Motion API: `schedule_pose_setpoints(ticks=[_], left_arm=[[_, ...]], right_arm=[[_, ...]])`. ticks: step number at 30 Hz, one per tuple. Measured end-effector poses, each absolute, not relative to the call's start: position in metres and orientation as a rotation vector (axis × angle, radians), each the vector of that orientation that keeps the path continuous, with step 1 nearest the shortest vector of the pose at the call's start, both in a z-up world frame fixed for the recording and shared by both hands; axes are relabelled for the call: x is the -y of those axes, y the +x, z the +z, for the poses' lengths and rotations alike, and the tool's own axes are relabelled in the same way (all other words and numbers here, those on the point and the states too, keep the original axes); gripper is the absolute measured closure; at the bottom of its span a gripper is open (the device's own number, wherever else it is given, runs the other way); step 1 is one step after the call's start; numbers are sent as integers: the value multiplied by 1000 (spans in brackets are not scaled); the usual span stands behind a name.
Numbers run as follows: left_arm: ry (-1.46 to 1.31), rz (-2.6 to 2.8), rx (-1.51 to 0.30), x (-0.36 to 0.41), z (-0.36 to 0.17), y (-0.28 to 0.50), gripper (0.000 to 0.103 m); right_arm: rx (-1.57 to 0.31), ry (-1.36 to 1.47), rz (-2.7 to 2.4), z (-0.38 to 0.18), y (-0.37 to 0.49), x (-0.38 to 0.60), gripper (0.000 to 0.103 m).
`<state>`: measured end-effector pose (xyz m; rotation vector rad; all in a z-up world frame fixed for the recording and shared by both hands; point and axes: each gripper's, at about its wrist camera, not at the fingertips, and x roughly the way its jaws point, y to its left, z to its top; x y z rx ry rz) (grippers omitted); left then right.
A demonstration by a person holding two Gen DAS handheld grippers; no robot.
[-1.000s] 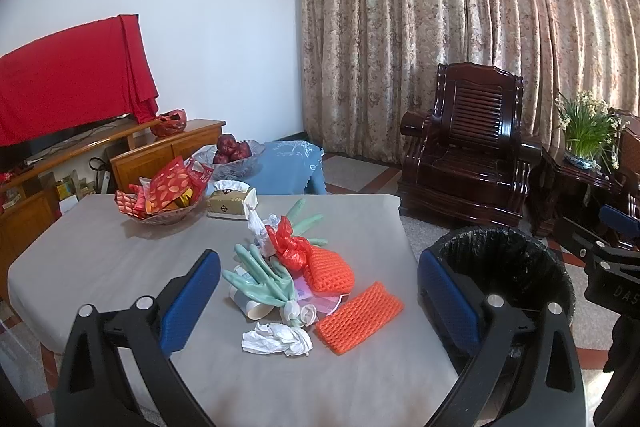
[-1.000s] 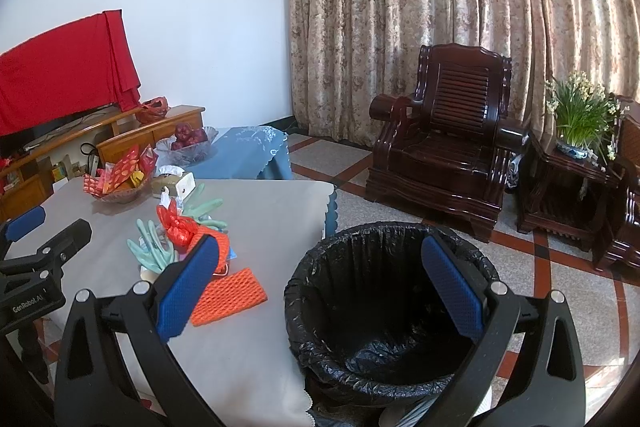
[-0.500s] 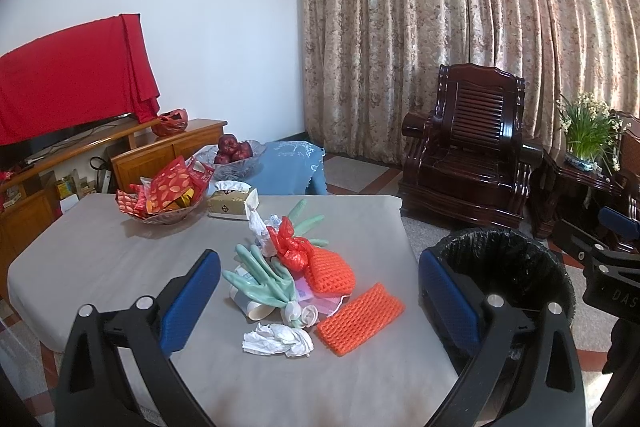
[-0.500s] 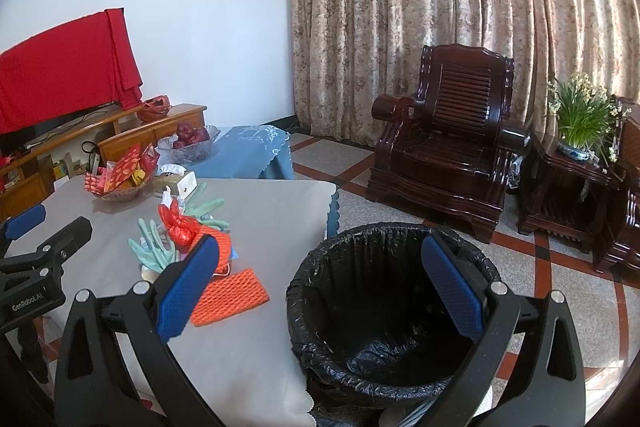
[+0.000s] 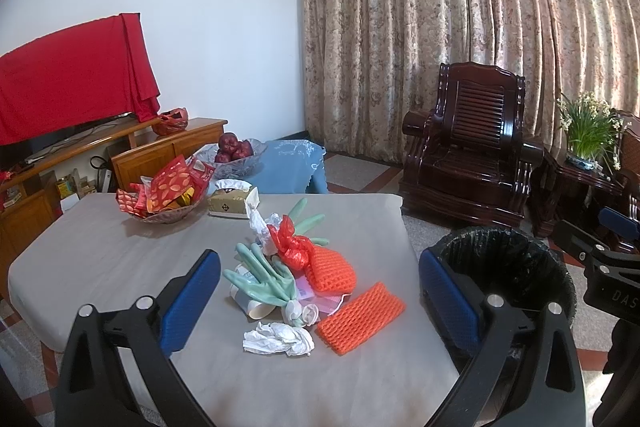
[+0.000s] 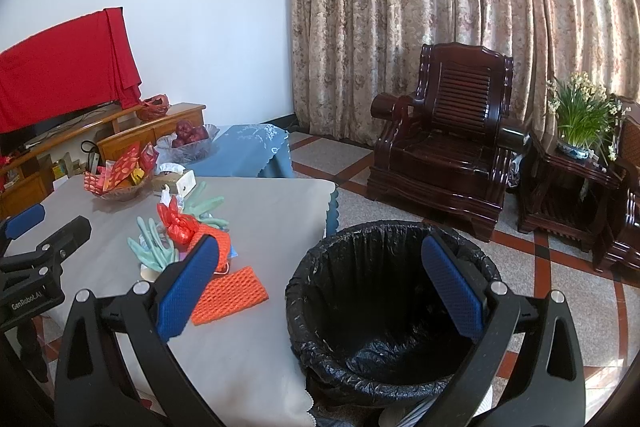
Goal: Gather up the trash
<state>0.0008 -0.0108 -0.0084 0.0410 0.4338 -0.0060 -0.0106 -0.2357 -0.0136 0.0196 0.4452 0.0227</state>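
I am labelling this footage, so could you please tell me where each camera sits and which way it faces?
Left wrist: on the open left gripper, facing the trash pile on the grey-clothed table; the right gripper shows at the right edge.
Right wrist: on the open right gripper, above the black-lined trash bin; the left gripper shows at left.
Both show the flat orange foam net.

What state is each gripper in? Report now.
Left gripper: open, holding nothing, above the table.
Right gripper: open, holding nothing, over the bin.
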Motion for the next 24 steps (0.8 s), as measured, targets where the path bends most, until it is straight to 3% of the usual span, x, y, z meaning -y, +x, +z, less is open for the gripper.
schedule_pose_setpoints(ticks=[24], left_arm=[[38,-7,-442,6,-10,1,6]], right_arm=[[-454,19,24,-19,-9,232,5]])
